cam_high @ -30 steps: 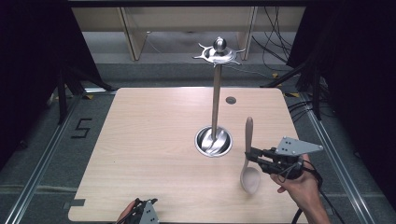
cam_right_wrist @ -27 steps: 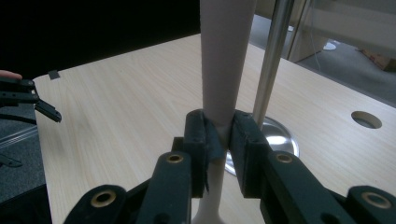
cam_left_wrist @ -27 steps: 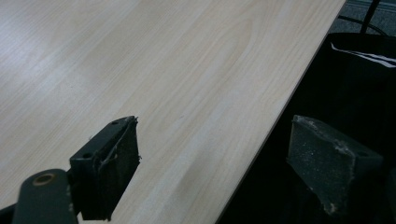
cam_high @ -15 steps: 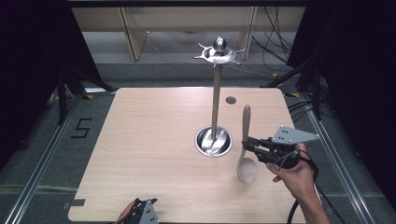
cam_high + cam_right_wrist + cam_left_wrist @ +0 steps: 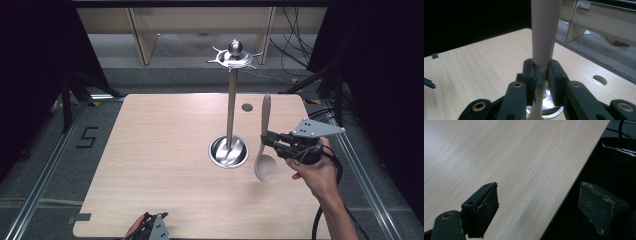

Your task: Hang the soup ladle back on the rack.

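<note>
A pale beige spoon (image 5: 264, 145) hangs upright, bowl down, above the table's right side. My right gripper (image 5: 266, 140) is shut on its handle, and a hand holds the gripper from the right. In the right gripper view the handle (image 5: 546, 35) rises between the pressed pads of the right gripper (image 5: 543, 75). Left of the spoon stands a metal rack (image 5: 231, 90): a thin pole on a round steel base, topped by a hooked crown. My left gripper (image 5: 150, 227) rests at the table's front edge; in its own view the left gripper (image 5: 537, 210) has its jaws wide apart, holding nothing.
The wooden table (image 5: 165, 150) has a small round hole (image 5: 246, 107) near its far right edge. Wooden shelving (image 5: 150, 35) and cables lie beyond the far edge. Metal rails run along both sides on the floor.
My right gripper has risen with the spoon and shifted toward the rack's pole. The spoon's bowl has left the tabletop. The left gripper has stayed put.
</note>
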